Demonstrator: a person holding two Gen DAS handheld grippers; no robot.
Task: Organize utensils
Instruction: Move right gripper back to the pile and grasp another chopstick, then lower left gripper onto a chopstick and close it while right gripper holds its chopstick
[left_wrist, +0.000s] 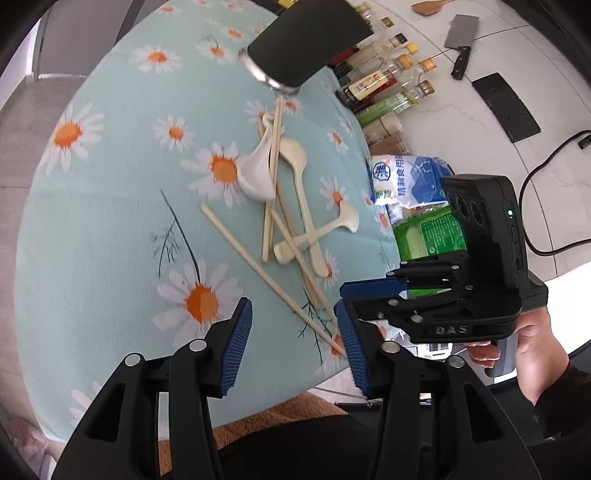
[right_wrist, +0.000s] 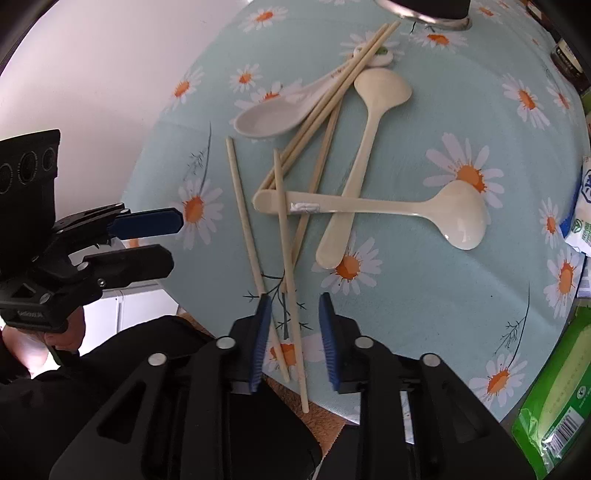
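Lying in a loose heap on a pale blue daisy-print cloth (right_wrist: 424, 295), the utensils are crossing one another near the cloth's near edge. Readable writing is scarce: the right tongs (left_wrist: 373, 295) are showing the raised letters "DAS" on their black body in the left wrist view, and a white and blue bag (left_wrist: 402, 177) at the cloth's right edge is carrying Chinese print. Beside it a green packet (left_wrist: 432, 236) is lying, with a barcode visible in the right wrist view. A row of bottles (left_wrist: 384, 77) is lining the right side of the cloth, and beyond it a cleaver (left_wrist: 460, 44), a wooden spatula (left_wrist: 428, 6) and a black cable (left_wrist: 535, 206) are resting on the white marbled counter (left_wrist: 480, 122). A black cylinder with a metal rim (left_wrist: 306, 44) is standing at the far edge of the cloth.

Two cream spoons (right_wrist: 369, 155) are forming a cross, one pointing its bowl toward the far edge, the other running sideways with its bowl to the right. A white soup spoon (right_wrist: 273, 114) is lying farther back under slanting chopsticks (right_wrist: 332, 92). Two more chopsticks (right_wrist: 284, 236) are running near to far, their near ends reaching over the cloth's near edge.

The right tongs (right_wrist: 293, 336) are standing partly open, straddling those two near ends without gripping them. The left tongs (left_wrist: 293, 347) are spread wide and empty above the cloth's near edge.
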